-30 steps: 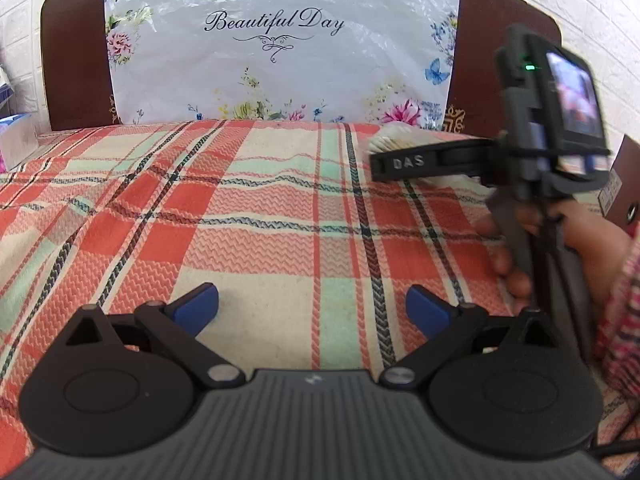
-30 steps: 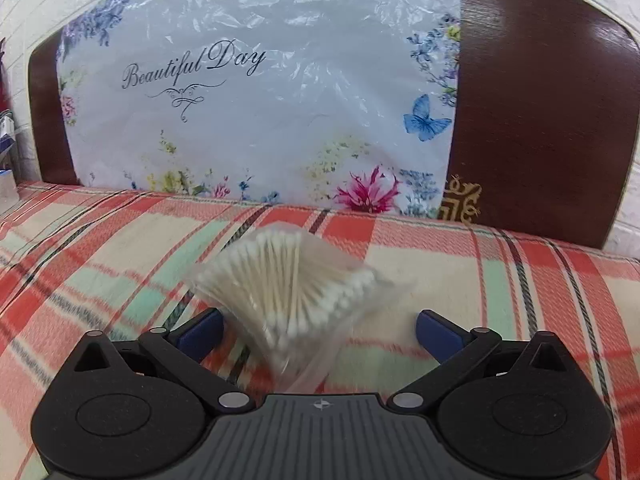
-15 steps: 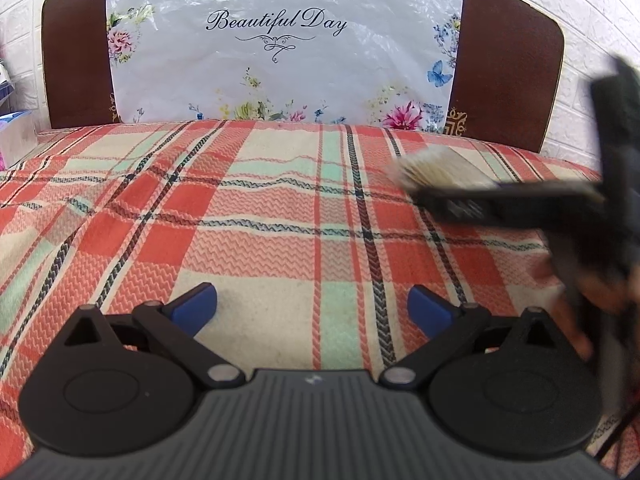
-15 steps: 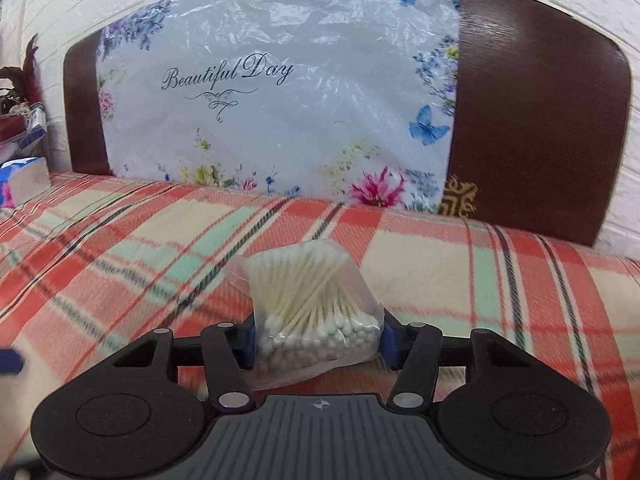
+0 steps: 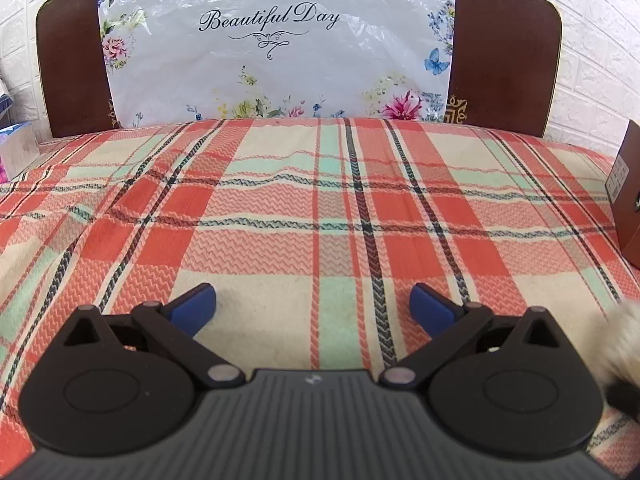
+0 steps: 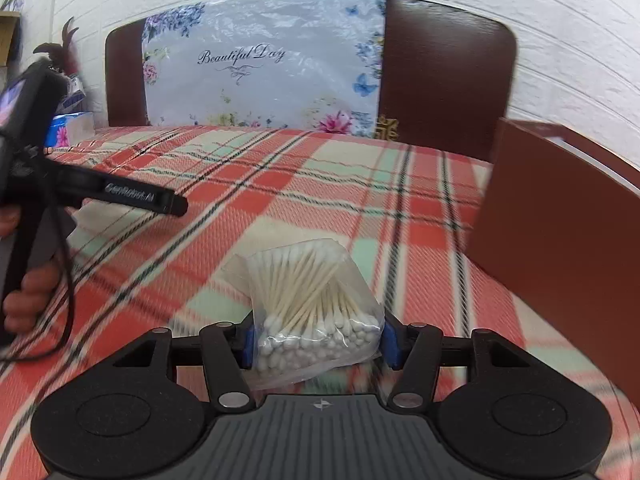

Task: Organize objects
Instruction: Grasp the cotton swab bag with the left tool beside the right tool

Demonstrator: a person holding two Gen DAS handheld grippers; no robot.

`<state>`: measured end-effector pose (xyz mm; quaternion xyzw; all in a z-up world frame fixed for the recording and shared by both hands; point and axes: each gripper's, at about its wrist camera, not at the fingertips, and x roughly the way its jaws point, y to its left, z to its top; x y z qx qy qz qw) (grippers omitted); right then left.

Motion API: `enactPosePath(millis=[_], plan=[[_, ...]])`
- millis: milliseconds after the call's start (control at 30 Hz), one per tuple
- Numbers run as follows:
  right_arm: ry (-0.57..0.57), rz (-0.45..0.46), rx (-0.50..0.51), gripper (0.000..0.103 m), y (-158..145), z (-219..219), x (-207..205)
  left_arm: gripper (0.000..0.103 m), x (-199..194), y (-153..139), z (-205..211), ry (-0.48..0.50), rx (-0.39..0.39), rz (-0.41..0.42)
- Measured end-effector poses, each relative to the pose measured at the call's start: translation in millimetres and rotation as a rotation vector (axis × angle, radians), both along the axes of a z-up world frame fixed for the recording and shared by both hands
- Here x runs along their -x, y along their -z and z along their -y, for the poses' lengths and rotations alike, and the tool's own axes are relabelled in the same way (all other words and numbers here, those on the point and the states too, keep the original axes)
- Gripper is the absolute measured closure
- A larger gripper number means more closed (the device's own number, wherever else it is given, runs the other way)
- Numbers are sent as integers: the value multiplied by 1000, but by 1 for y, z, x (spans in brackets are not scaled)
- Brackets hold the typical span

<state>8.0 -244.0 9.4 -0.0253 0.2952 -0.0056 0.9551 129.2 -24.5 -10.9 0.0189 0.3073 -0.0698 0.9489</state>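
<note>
Now the red-and-green plaid bed cover lies bare of loose items, and a brown open box stands at its right edge, probably the destination. Since a second ago the right claw has closed on the clear bag of cotton swabs and lifted it toward the box. Meanwhile the left claw stays wide, holding nothing.

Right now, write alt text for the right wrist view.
The right gripper is shut on a clear plastic bag of cotton swabs, held above a red, cream and green plaid bedspread. A dark brown box stands at right, and the left gripper reaches in from the left edge before a brown headboard.
</note>
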Motion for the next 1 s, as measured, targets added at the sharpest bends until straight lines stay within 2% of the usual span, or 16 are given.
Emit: enactPosePath(millis=[67, 200, 233, 300, 367, 433, 567, 700, 833, 900, 1000], plan=[[32, 9, -16, 45, 1, 3, 15, 0, -2, -1, 1, 2, -6, -13], [92, 7, -33, 24, 1, 8, 25, 0, -13, -12, 5, 4, -33, -92], [100, 3, -40, 24, 1, 10, 26, 8, -15, -20, 5, -10, -10, -122], [104, 5, -45, 20, 1, 11, 31, 12, -11, -39, 5, 7, 80, -151], [102, 5, -48, 16, 2, 11, 33, 12, 4, -60, 16, 86, 157, -145], [107, 7, -53, 12, 2, 12, 35, 12, 25, -75, 37, 186, 194, -140], [113, 6, -65, 8, 3, 15, 38, 12, 58, -86, 75, 364, 329, -213], [105, 5, -72, 7, 4, 17, 41, 14, 73, -71, 106, 437, 321, -294], [101, 11, -86, 7, 3, 19, 42, 20, 70, -37, 114, 404, 292, -419], [99, 11, -92, 5, 4, 20, 41, 20, 69, -26, 105, 384, 332, -469], [92, 7, -97, 3, 4, 20, 38, 20, 72, -19, 92, 366, 389, -490]])
